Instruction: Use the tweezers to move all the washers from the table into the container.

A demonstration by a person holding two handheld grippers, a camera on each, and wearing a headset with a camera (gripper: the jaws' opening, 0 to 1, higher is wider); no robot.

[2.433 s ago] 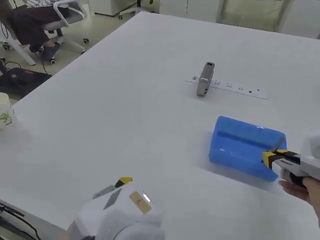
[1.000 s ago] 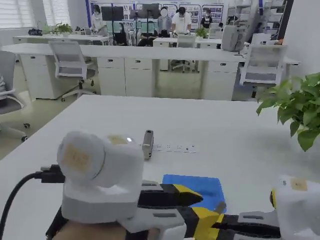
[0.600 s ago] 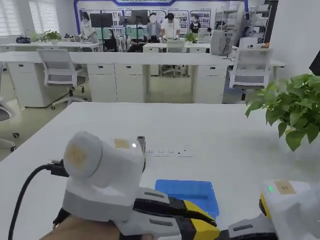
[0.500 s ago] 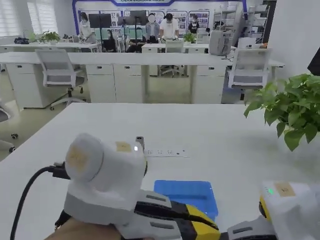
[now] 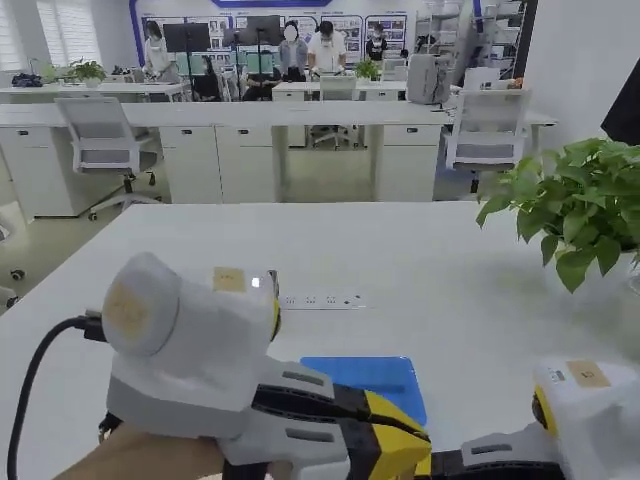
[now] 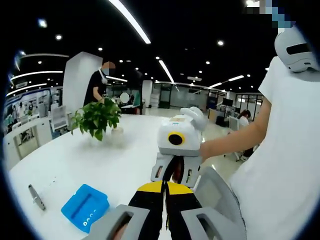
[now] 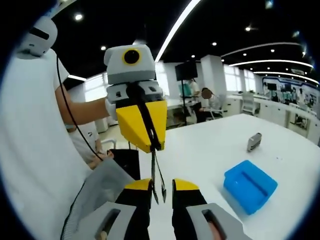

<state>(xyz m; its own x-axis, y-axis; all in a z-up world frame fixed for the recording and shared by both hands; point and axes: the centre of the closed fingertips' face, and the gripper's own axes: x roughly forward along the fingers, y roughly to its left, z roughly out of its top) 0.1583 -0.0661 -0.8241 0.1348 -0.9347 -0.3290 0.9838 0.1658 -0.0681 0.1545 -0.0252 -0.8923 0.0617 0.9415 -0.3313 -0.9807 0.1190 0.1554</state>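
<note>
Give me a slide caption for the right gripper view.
Left gripper holds tweezers tip-down between the right gripper's open jaws; blue container sits on the white table.

Both grippers are on the near side of the blue container (image 5: 365, 378), pointed nose to nose. The left hand-held gripper (image 6: 165, 186) has its jaws clamped tight on the tweezers (image 7: 158, 177), prongs poking toward the other one. The right hand-held gripper (image 7: 161, 186) has its jaws parted, with the tweezer tips in the gap. The left hand (image 5: 140, 460) is wrapped under its gripper.
</note>
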